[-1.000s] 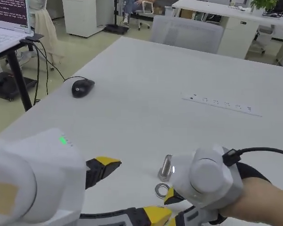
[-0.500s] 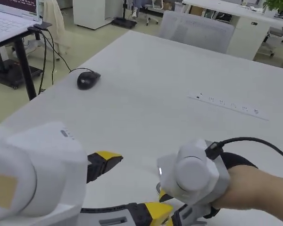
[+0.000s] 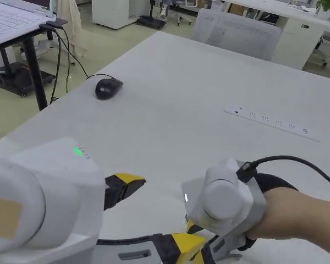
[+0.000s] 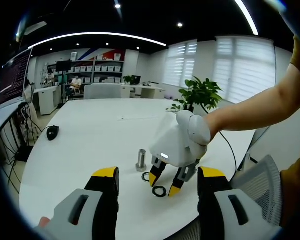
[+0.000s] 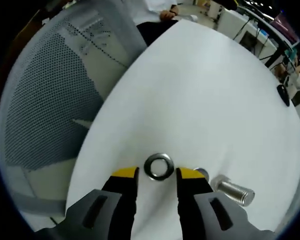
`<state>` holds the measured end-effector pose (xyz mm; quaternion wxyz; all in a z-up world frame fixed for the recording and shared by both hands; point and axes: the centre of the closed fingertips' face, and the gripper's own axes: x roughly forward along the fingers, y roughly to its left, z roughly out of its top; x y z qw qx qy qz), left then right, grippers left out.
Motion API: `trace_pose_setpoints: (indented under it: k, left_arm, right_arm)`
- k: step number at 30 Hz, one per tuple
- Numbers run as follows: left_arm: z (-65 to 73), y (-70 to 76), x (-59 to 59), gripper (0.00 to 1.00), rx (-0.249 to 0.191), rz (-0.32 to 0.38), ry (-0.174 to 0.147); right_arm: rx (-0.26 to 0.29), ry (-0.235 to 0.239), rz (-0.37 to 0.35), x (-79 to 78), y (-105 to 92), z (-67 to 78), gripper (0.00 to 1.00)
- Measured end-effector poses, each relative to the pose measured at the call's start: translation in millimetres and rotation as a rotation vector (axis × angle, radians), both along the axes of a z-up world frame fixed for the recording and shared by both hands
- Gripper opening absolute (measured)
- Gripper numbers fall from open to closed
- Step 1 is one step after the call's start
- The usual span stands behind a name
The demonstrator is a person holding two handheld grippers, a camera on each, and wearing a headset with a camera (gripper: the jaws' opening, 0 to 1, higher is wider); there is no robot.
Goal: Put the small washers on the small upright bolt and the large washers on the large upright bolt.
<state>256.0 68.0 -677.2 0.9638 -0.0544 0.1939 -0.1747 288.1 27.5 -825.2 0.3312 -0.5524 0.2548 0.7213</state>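
Quick rundown of where things are. The right gripper [image 5: 158, 176] is down low over the white table [image 5: 205, 85], close to the table's edge. Its jaws are partway open. A washer [image 5: 159, 166] lies flat on the tabletop right between the two yellow tips, with a sliver of gap on each side, so it isn't pinched and the gripper has hold of nothing.

A second washer [image 4: 146, 176] lies flat just beside the first one, near the foot of a bolt [image 4: 141, 160] that stands upright on the table. I honestly can't tell if these are the small or the large ones.

The left gripper [image 4: 158, 176] is spread wide open and empty. It sits back from the work and points toward the right gripper and the bolt. In the head view its big white body takes up the lower left corner.

A hand [image 3: 300, 220] grips the right gripper from behind, and a black cable [image 3: 286, 160] loops off its back. Further out on the table are a black mouse [image 3: 108, 88] and a white power strip [image 3: 272, 122]. A grey mesh chair [image 5: 45, 100] stands just off the table's edge.
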Motion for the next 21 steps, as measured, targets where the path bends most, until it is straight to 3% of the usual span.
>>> trace_pose_setpoints:
  k: [10, 12, 21]
  left_arm:
    - [-0.9, 0.5, -1.2, 0.63, -0.005, 0.004, 0.000]
    - [-0.8, 0.7, -1.2, 0.63, -0.007, 0.005, -0.001]
    - [-2.2, 1.8, -2.7, 0.63, -0.006, 0.009, 0.004]
  right_arm:
    - [-0.008, -0.015, 0.035, 0.1, 1.5, -0.4, 0.28]
    - [-0.015, -0.021, 0.079, -1.7, 1.2, -0.4, 0.27]
    - [-0.023, -0.028, 0.048, 0.7, 2.3, -0.4, 0.24]
